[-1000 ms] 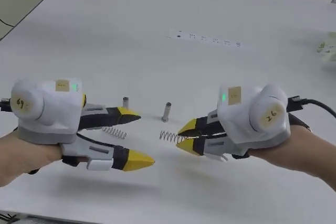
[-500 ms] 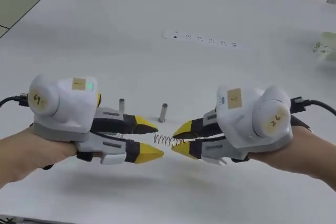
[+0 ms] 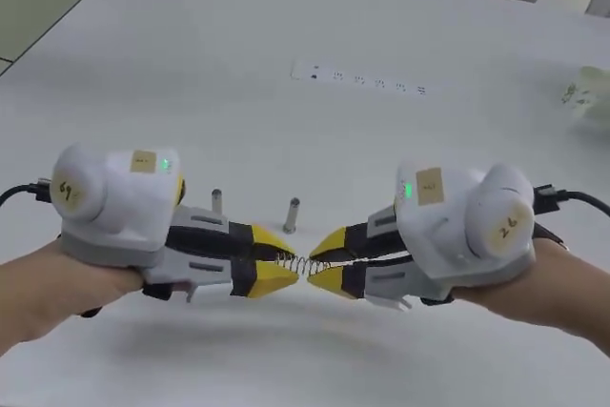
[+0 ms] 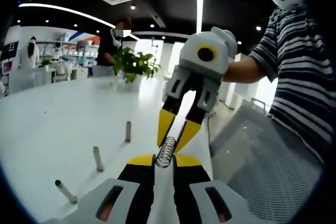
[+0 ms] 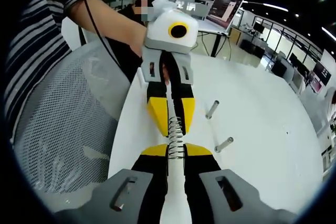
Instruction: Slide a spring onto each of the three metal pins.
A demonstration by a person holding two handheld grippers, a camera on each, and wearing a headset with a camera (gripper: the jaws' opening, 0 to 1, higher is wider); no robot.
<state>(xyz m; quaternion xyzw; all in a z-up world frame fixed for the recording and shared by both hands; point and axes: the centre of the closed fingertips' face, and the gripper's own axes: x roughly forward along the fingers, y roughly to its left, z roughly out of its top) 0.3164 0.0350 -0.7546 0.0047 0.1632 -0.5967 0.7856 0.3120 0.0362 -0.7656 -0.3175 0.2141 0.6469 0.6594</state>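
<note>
A small metal spring [image 3: 298, 263] hangs above the table, stretched level between my two grippers. My right gripper [image 3: 317, 266] is shut on its right end, and my left gripper [image 3: 285, 267] is shut on its left end, tip to tip. In the left gripper view the spring [image 4: 166, 151] sits between my own jaws, with the right gripper [image 4: 176, 131] facing me. The right gripper view has the spring [image 5: 175, 137] running to the left gripper [image 5: 171, 117]. Two upright metal pins [image 3: 216, 201] [image 3: 291, 215] stand just behind the grippers. Three pins [image 4: 127, 131] [image 4: 97, 159] [image 4: 65, 191] stand on the table.
A white power strip [image 3: 358, 79] lies flat farther back on the white table [image 3: 191, 64]. A pale object [image 3: 589, 91] sits at the far right edge. A mesh chair back [image 5: 68, 124] and a person's striped sleeve [image 4: 286, 61] lie behind the grippers.
My left gripper has swung right to meet the right gripper and shut on the spring's free end. The right gripper has kept hold of the spring.
</note>
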